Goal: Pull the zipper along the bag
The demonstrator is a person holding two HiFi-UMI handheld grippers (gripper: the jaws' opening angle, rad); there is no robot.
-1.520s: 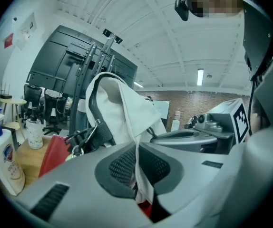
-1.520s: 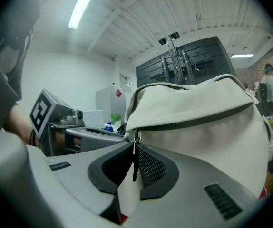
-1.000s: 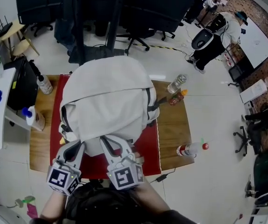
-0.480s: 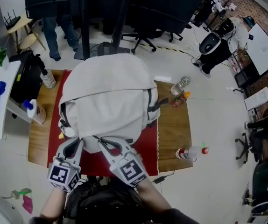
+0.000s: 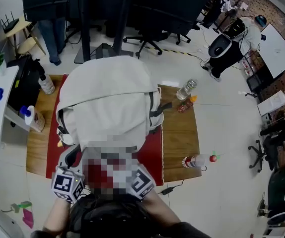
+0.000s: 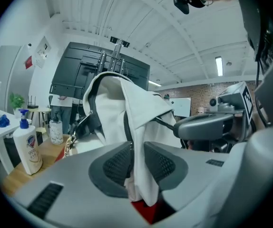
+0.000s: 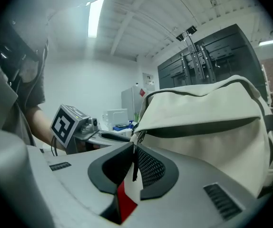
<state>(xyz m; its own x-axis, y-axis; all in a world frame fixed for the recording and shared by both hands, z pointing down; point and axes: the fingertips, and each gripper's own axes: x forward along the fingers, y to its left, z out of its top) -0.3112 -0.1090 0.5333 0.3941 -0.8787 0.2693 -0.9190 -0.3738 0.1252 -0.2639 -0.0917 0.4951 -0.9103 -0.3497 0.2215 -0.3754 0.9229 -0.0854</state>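
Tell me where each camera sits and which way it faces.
Head view: on the person's head, looking steeply down at the bag on the table; forearms show below.
Left gripper view: on the left gripper, looking along its jaws, which have just been opening with bag fabric between.
Right gripper view: on the right gripper, facing the bag, shut on the zipper pull.
Shared: every view shows the bag.

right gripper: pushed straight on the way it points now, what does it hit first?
The off-white fabric backpack. The right gripper, shut on the dark zipper pull, sits right against the bag, so the bag's body probably comes first, almost immediately.
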